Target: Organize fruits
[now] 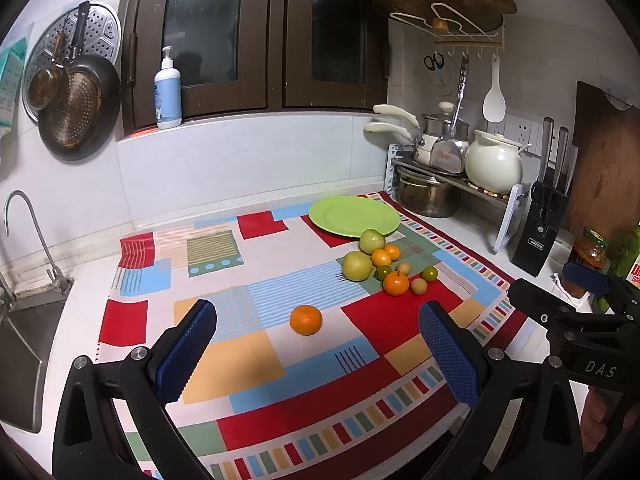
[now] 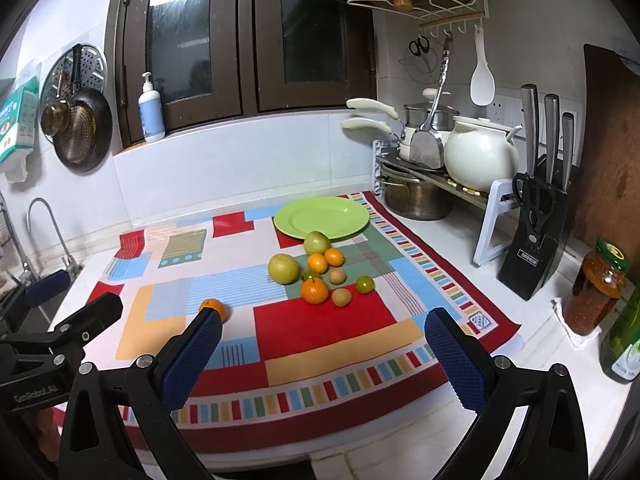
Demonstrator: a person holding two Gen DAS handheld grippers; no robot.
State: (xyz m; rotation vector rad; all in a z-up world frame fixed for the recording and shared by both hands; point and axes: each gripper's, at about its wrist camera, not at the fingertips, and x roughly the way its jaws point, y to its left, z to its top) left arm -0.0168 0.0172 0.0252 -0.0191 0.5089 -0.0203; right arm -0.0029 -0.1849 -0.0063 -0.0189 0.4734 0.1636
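Note:
A green plate [image 1: 354, 216] [image 2: 322, 217] lies bare at the far end of a patchwork cloth [image 1: 248, 360] [image 2: 328, 336]. Just in front of it sits a cluster of fruit: two pale green apples [image 1: 357, 266] [image 2: 283, 268], several small oranges [image 1: 395, 283] [image 2: 315, 291], small green and tan round fruits. One lone orange [image 1: 306, 320] [image 2: 215, 308] rests apart, nearer me. My left gripper [image 1: 318, 350] hangs open above the cloth, short of the lone orange. My right gripper [image 2: 322, 354] is open too, nothing between its blue pads.
A sink with a tap [image 1: 36, 236] lies left of the cloth. A pot rack [image 2: 436, 184] with pots and a white kettle, a knife block [image 2: 534, 240], a sauce jar [image 2: 598, 288] and a green bottle [image 2: 624, 344] line the right side. Pans hang on the left wall.

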